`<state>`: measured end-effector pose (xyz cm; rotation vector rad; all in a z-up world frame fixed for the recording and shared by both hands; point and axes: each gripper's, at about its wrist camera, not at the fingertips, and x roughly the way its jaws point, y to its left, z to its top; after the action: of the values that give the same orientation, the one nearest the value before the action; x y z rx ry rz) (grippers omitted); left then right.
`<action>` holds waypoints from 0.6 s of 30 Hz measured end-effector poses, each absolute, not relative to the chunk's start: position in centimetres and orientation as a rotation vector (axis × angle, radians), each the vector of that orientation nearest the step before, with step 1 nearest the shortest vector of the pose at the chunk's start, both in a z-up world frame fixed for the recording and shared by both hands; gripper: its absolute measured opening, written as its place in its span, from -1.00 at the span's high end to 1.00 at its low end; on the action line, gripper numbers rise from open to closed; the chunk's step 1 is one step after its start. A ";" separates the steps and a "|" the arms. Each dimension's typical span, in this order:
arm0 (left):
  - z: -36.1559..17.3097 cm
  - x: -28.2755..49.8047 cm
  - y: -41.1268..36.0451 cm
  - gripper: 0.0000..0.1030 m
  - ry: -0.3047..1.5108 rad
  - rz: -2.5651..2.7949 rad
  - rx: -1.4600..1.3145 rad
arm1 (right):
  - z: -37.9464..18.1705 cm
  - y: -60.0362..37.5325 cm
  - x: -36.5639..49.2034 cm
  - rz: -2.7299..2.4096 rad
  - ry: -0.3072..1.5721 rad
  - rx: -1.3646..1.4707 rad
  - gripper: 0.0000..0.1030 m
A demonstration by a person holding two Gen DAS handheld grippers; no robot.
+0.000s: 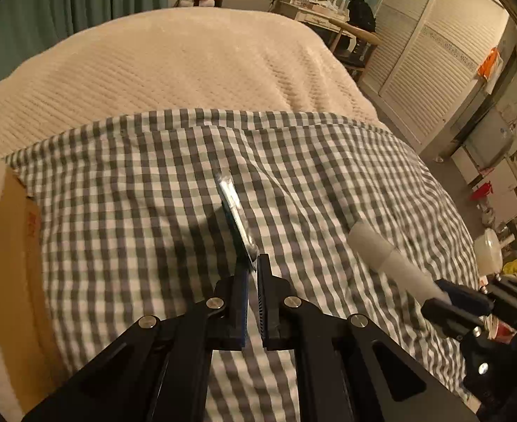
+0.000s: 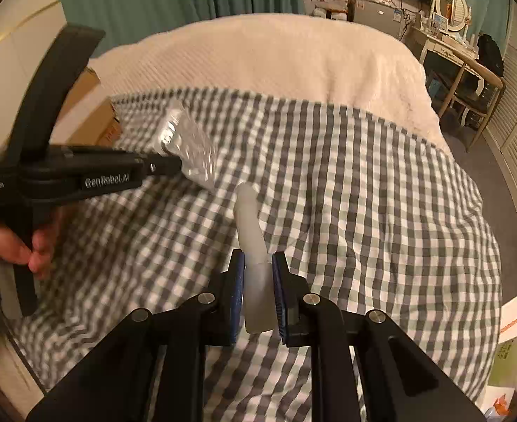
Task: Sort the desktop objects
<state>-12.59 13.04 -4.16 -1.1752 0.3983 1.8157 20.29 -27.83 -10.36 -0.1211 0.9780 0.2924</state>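
A frosted white plastic tube (image 2: 252, 246) juts forward from the right gripper (image 2: 258, 288), clamped near its base, its long axis along the fingers above the grey-and-white checked cloth (image 2: 364, 193). Beside it, the left gripper (image 1: 253, 281) pinches the near edge of a flat clear plastic packet (image 1: 235, 218), seen edge-on. A brown cardboard box (image 2: 89, 105) sits beyond on the left, half hidden; the packet's contents are unreadable.

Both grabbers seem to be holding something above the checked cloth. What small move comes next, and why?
Probably carry both toward the cardboard box at the cloth's left edge: the left gripper pinches a clear plastic packet, the right gripper clamps a white tube, both off the cloth.
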 end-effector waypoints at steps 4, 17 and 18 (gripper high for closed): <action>-2.3 -11.6 10.4 0.91 0.402 1.821 -1.163 | -8.0 -27.2 18.8 0.284 0.948 -0.127 0.71; -5.5 -10.5 8.5 -0.20 0.513 1.877 -1.232 | -5.1 -25.9 15.6 0.287 0.911 -0.125 0.71; -5.7 -10.8 8.8 -0.23 0.509 1.884 -1.220 | -5.3 -26.0 15.7 0.286 0.914 -0.122 0.70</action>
<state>-10.77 8.82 -5.65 -1.2205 0.5088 1.8839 15.65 -25.95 -5.33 -0.1223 0.9140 0.2865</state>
